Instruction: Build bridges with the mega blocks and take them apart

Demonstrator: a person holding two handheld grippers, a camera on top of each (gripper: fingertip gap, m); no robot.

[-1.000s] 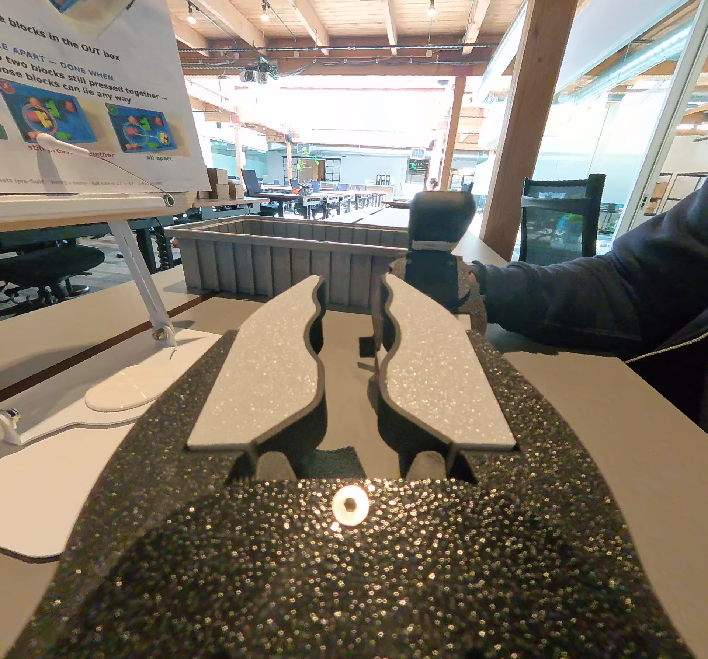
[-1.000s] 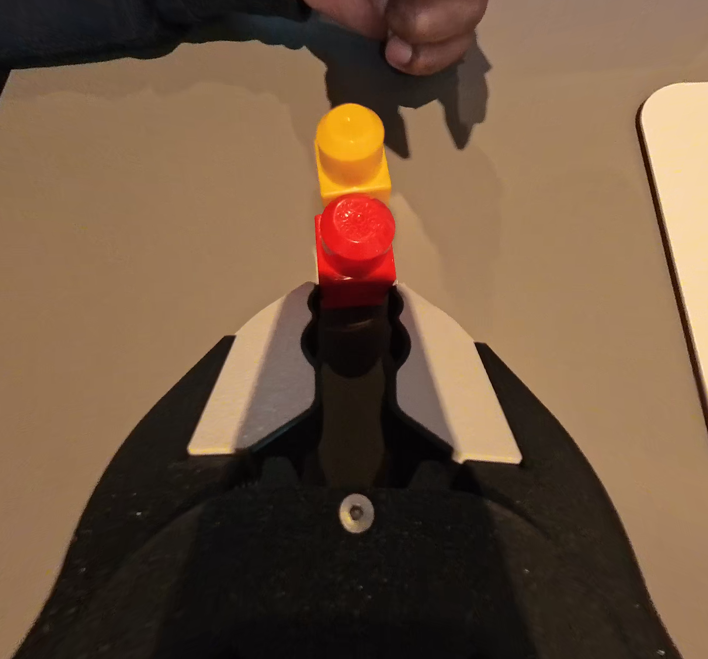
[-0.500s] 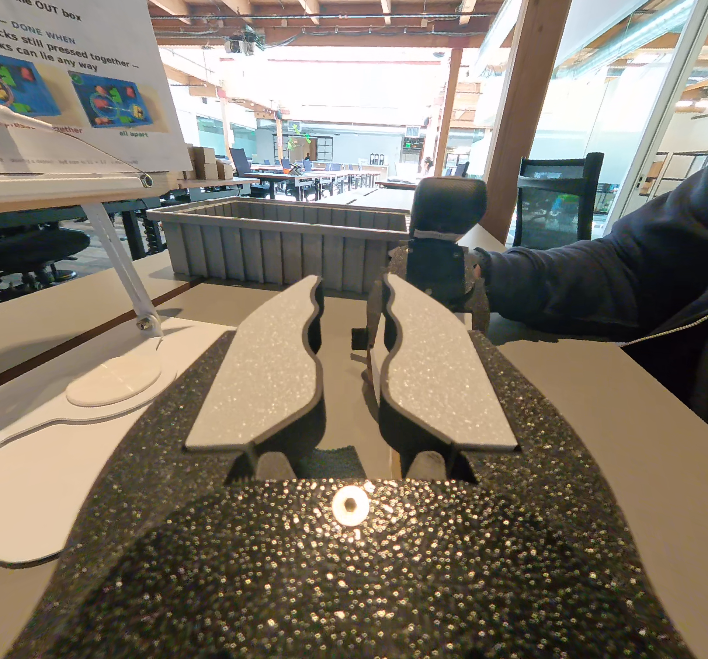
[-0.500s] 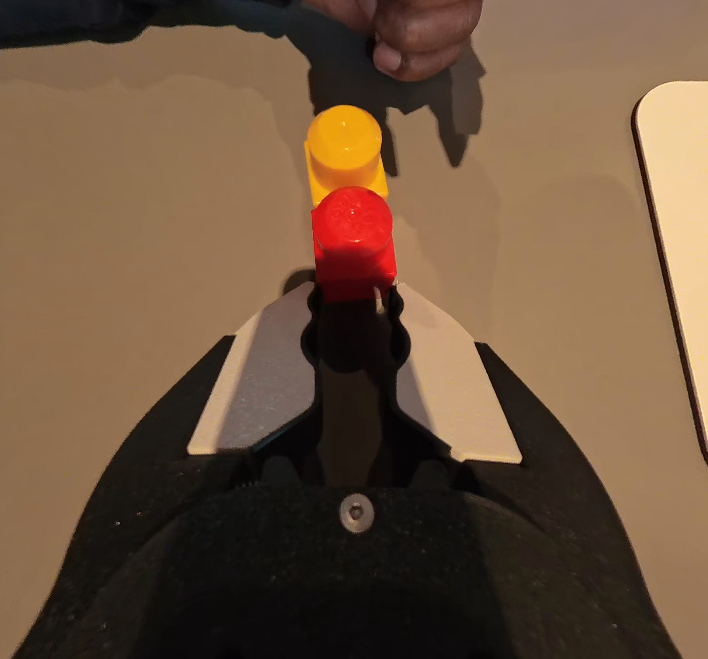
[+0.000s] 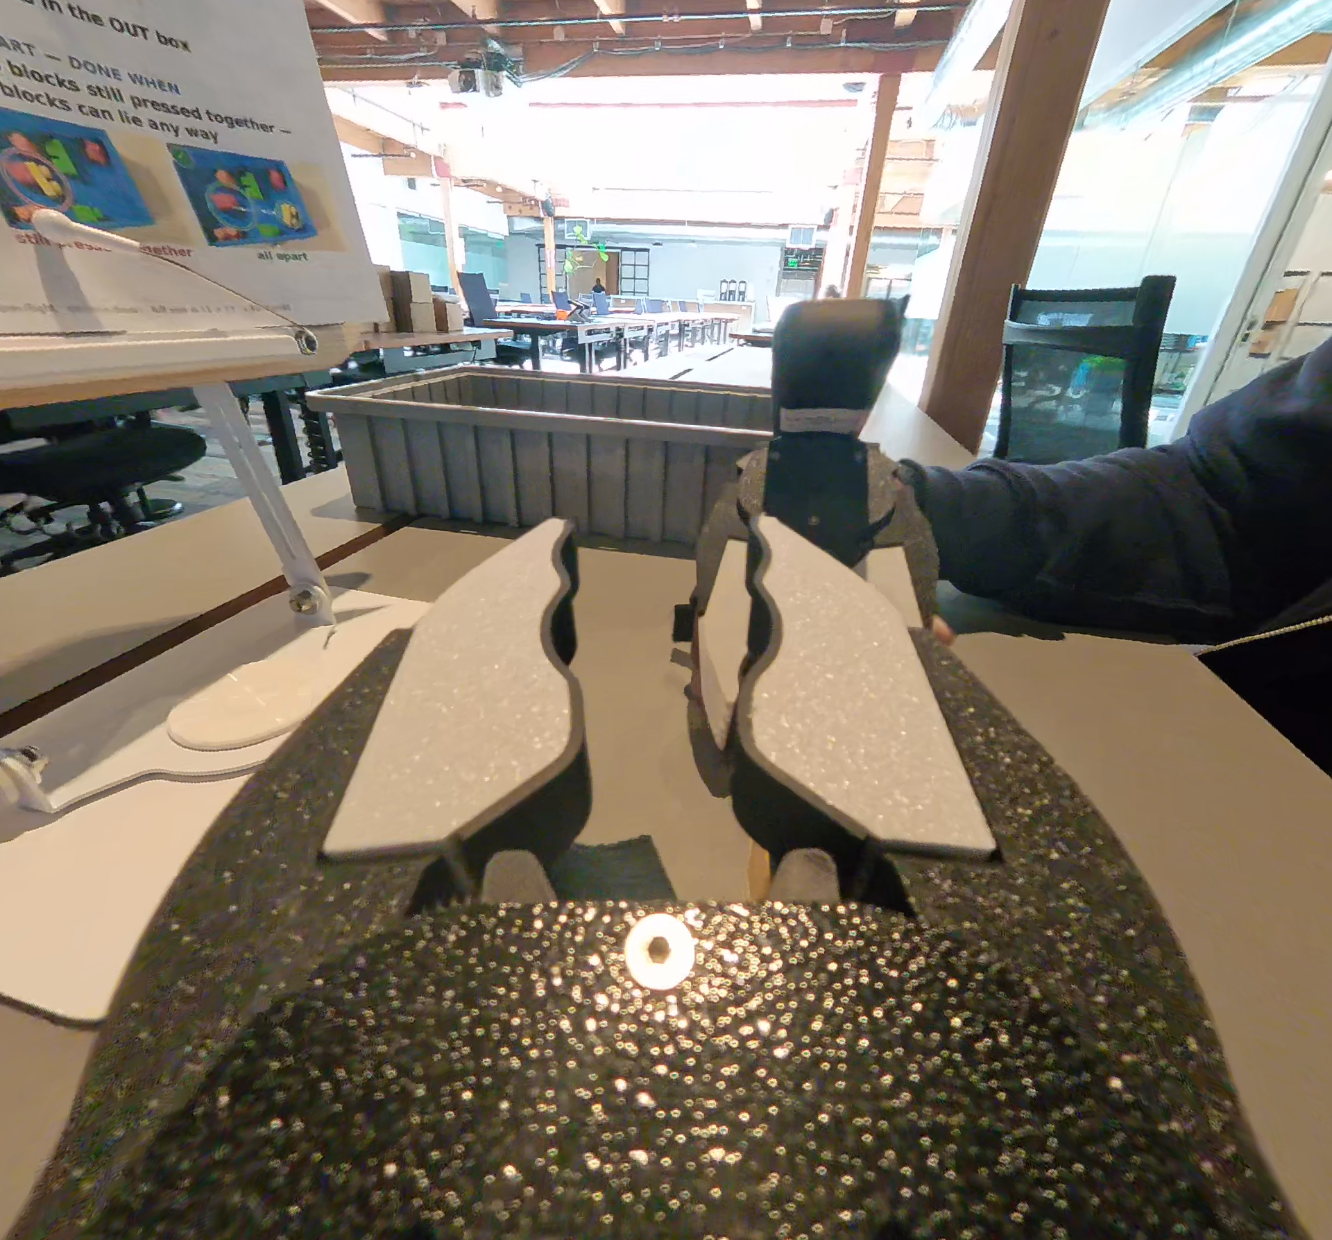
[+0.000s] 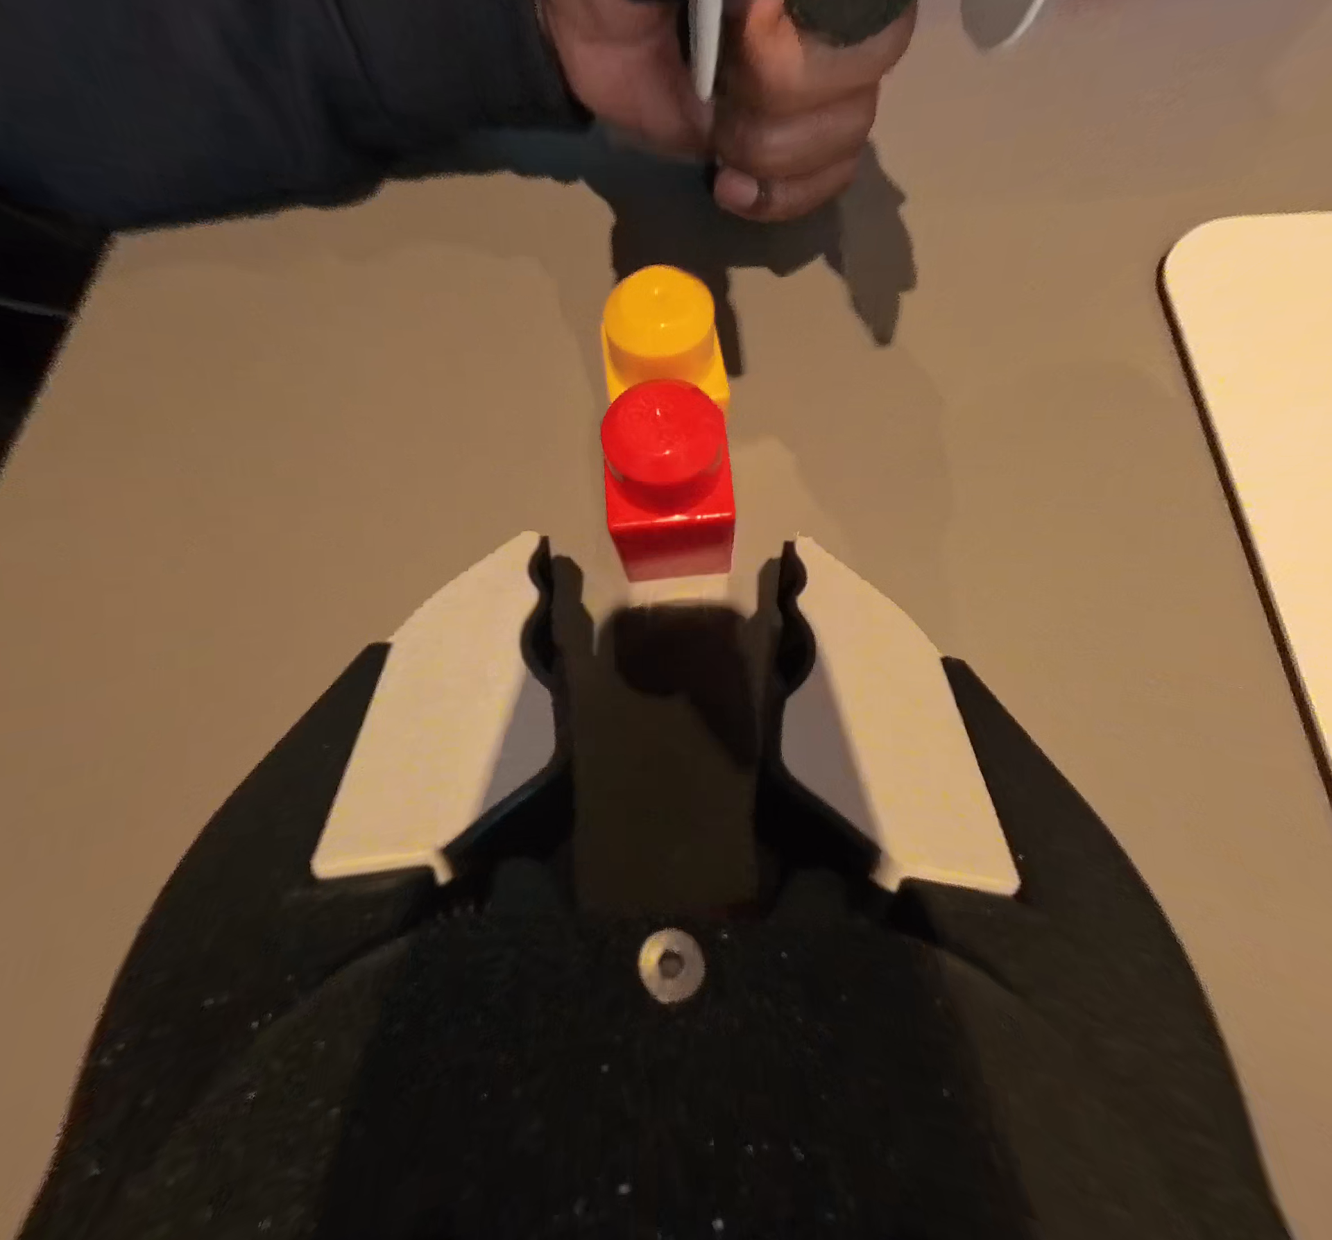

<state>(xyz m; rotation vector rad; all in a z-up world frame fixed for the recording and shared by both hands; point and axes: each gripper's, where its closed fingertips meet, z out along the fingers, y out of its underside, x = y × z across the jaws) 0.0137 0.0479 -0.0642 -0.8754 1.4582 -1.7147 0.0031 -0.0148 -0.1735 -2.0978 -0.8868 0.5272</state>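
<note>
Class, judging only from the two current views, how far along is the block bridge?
Done: red block and yellow block stand on the table as piers. In hand: nothing; right gripper and left gripper have open, empty jaws. Left: a spanning block, none visible, then disassembly.

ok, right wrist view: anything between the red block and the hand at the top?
Yes. The yellow block stands directly behind the red block; beyond it only bare, shadowed table up to the hand. Right wrist view shows it.
</note>
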